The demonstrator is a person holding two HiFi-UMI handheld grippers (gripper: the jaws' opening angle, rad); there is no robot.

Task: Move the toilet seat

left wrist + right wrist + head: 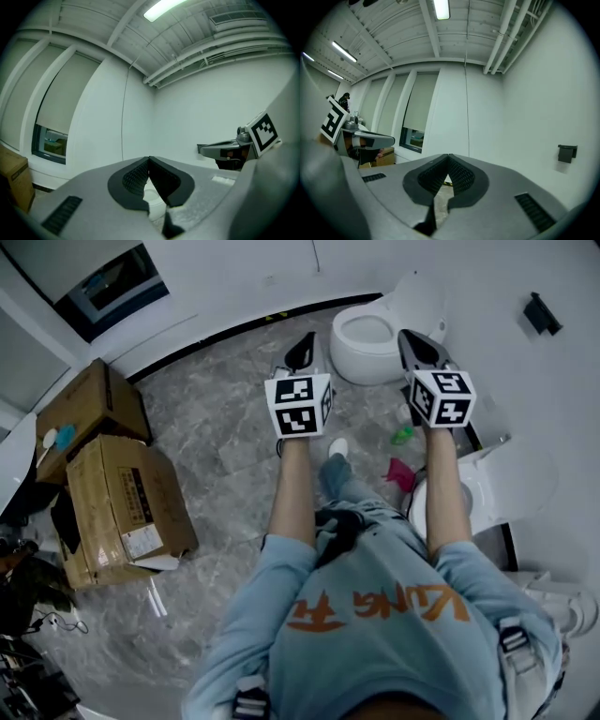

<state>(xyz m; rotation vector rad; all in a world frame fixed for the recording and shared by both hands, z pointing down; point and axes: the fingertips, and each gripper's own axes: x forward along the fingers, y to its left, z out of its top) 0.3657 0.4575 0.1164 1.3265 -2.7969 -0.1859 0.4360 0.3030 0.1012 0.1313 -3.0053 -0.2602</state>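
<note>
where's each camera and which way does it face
Head view: on the head, steeply down at the toilet; forearms, left claw, right claw show.
Left gripper view: on left claw, level at white wall; shut jaws show.
Right gripper view: on right claw, level toward window; shut jaws show.
Shared: each gripper view shows the other claw.

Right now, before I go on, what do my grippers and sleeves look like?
Both the left gripper and right gripper are grey, tapering to a point, with black ribbed pads. Each carries a white cube printed with black square markers. The sleeves are light blue, ending near the elbows, on a top with orange lettering. No cables show.
</note>
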